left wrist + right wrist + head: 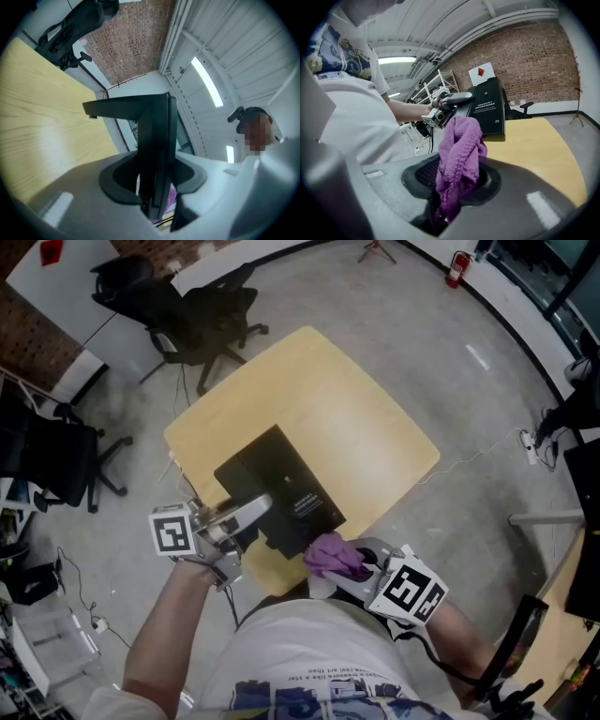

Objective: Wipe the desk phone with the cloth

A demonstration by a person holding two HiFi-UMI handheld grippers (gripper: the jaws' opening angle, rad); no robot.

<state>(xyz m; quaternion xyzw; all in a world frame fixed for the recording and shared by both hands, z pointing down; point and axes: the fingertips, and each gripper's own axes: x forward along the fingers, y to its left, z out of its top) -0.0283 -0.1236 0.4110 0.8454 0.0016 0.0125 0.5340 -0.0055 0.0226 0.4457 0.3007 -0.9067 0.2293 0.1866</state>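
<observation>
Left tool [265, 509] clenched on desk phone [286, 486] edge, over bench [370, 423]; right tool [364, 565] grasping purple cloth [335, 555], phone just ahead of it. Risk: a hard wipe could twist phone from that narrow grip

The cloth [459, 154] looks fuzzy, the desk phone [281, 488] matt black plastic, the table top [356, 418] smooth pale wood.

Setting: open office or lab floor in an industrial shell. Evidence: bare concrete floor [375, 334]; exposed brick wall [525, 61]; black swivel chair [202, 320] and second chair [56, 465]; light wood table [309, 381]; ceiling strip light [206, 86]; red fire extinguisher [457, 268]; cable [478, 456] trailing to power strip [532, 448]; what may be white metal shelving [436, 86], too distant to confirm
</observation>
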